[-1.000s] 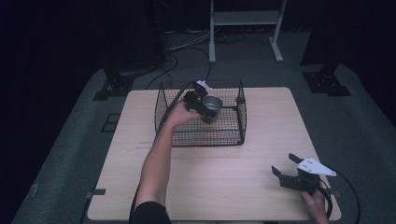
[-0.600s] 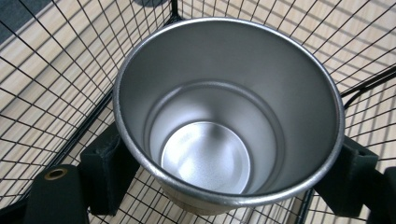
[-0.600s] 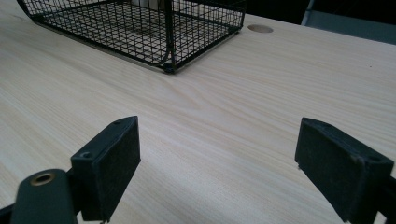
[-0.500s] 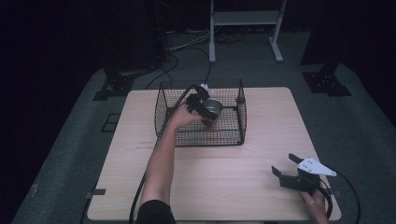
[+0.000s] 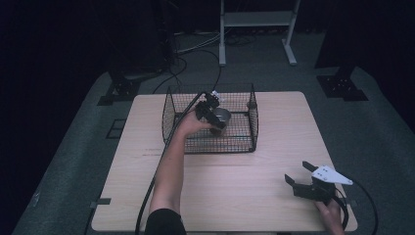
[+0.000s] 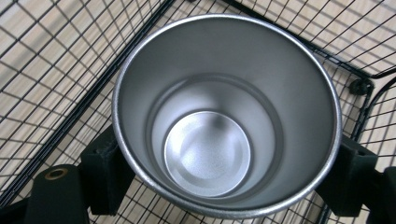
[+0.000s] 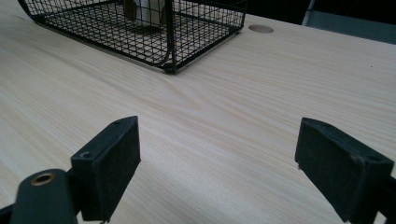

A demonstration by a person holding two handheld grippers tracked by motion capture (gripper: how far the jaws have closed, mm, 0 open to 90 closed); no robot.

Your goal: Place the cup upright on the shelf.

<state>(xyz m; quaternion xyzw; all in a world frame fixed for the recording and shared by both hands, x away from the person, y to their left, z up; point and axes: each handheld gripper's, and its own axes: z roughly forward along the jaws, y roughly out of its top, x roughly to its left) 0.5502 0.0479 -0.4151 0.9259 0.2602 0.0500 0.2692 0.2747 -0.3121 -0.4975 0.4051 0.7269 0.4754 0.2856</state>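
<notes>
A steel cup (image 6: pixel 226 116) is clamped between the pads of my left gripper (image 6: pixel 226 172), which is shut on its sides; I look straight down into its empty mouth. In the high view that left gripper (image 5: pixel 215 120) holds the cup (image 5: pixel 222 115) inside the black wire basket (image 5: pixel 210 146), low over its mesh floor. My right gripper (image 5: pixel 301 174) rests near the table's front right corner, jaws wide open. In the right gripper view its pads (image 7: pixel 112 163) stand apart over bare wood, with the basket (image 7: pixel 187 42) farther off.
The wire basket stands at the middle back of the light wooden table (image 5: pixel 235 196). A round hole (image 7: pixel 260 29) sits in the tabletop beyond the basket. A cable (image 5: pixel 147 196) trails from the left gripper along the forearm. Dark floor and stand legs surround the table.
The left gripper has sunk a little lower into the basket with the cup still in it. The right gripper has stayed where it was.
</notes>
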